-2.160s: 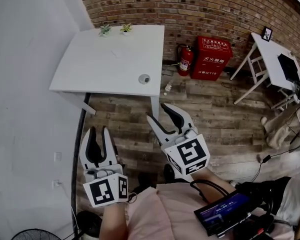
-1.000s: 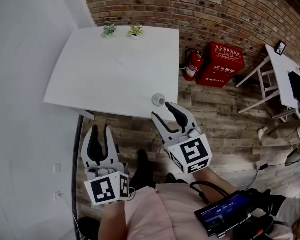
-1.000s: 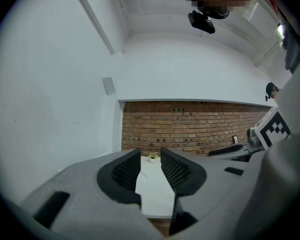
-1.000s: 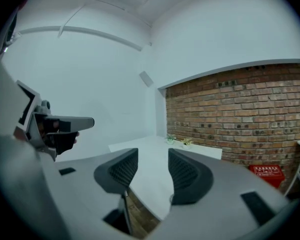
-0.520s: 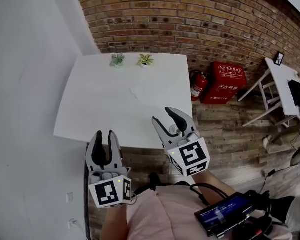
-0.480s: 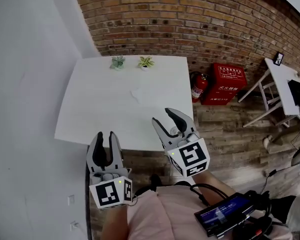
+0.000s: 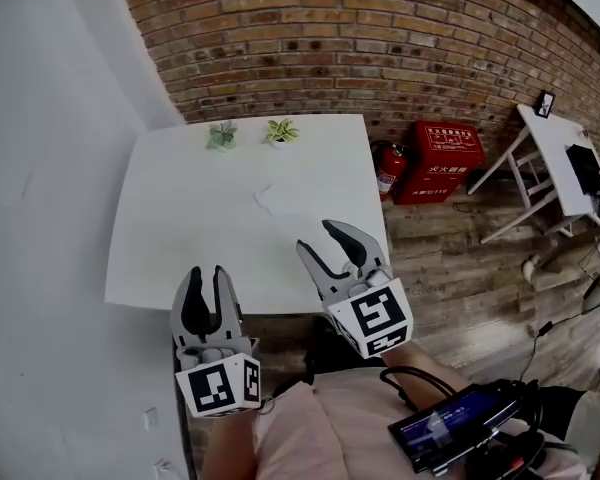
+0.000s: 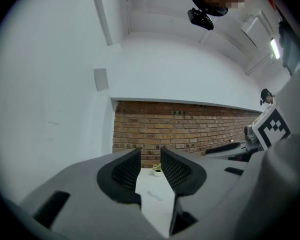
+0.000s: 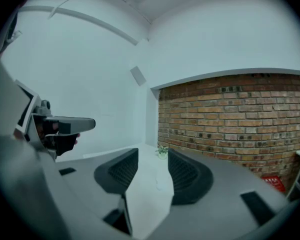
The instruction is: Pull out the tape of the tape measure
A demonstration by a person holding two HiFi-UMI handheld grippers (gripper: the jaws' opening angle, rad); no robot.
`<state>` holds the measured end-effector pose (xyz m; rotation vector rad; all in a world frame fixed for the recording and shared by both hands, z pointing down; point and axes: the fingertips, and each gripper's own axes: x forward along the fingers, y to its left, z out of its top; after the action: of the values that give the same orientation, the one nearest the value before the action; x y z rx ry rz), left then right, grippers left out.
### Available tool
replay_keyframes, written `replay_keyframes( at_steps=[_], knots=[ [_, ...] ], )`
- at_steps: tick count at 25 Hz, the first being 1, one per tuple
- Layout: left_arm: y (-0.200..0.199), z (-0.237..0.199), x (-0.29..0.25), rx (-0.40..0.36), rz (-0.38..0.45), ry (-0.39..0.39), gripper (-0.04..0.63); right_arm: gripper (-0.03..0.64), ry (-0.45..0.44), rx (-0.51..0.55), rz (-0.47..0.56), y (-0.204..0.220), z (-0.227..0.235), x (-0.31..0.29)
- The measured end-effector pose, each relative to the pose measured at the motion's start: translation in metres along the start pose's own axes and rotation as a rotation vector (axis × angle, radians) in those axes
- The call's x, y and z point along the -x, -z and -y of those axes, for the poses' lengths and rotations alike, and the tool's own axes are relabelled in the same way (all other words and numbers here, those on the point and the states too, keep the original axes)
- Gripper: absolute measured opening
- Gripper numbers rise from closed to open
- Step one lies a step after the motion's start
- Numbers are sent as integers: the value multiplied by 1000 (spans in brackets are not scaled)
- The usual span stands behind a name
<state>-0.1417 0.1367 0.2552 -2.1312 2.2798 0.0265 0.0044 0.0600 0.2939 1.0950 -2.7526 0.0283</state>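
**Two open grippers at the near edge of one white table**

We hold two grippers side by side over the near edge of one smooth, white, square-cornered table (image 7: pixel 180 228). The left gripper (image 7: pixel 204 273) has its jaws apart, their dark ribbed pads facing each other with nothing between them. The right gripper (image 7: pixel 315 235), just to its right, is likewise spread and empty.

Ahead of both, near the table's middle, lies one small pale flat thing (image 7: pixel 265 201). Whether it is the tape measure we cannot tell. Farther ahead, at the far edge, stand two small green plants in pale pots: the left plant (image 7: pixel 221 135) and the right plant (image 7: pixel 280 130). Behind them is a rough red brick wall (image 7: pixel 380 38).

Well right of the right gripper, one red fire extinguisher (image 7: pixel 388 168) and one red box (image 7: pixel 442 148) sit on the wood-plank floor (image 7: pixel 460 258).
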Motion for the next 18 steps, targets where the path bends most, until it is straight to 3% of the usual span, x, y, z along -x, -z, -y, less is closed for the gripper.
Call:
replay_keyframes(
  at_steps=[8, 18],
  knots=[
    [36, -15, -26, 19, -71, -7, 132, 192, -12, -29, -60, 31, 7, -37],
    [37, -17, -97, -12, -104, -53, 133, 192, -60, -66, -59, 27, 55, -96]
  ],
)
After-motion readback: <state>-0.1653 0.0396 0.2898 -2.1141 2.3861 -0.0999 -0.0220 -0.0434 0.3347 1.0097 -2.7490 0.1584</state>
